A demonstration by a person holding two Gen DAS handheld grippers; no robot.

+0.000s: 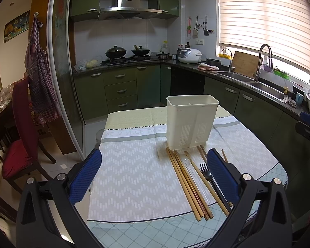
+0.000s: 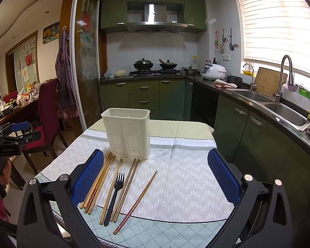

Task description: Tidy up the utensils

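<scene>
Faintly, "GenRobot.AI" on left tool [image 2: 20, 132], cloth [image 1: 134, 177] lettered "A NICE"

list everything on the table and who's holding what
holder: 1, white, upright at the table's far side, looks empty
chopsticks: count unclear, wood, lying in a row in front of the holder
single chopstick: 1, brown, apart to the right of the row
fork: 1, black, among the chopsticks
spoon: 1, clear, among the chopsticks
cloth: 1, white and grey, under everything
table: 1, pale green check cover
left gripper: blue pads, open, holds nothing
right gripper: blue pads, open, holds nothing
hand: 1, on the left gripper's grip
</scene>
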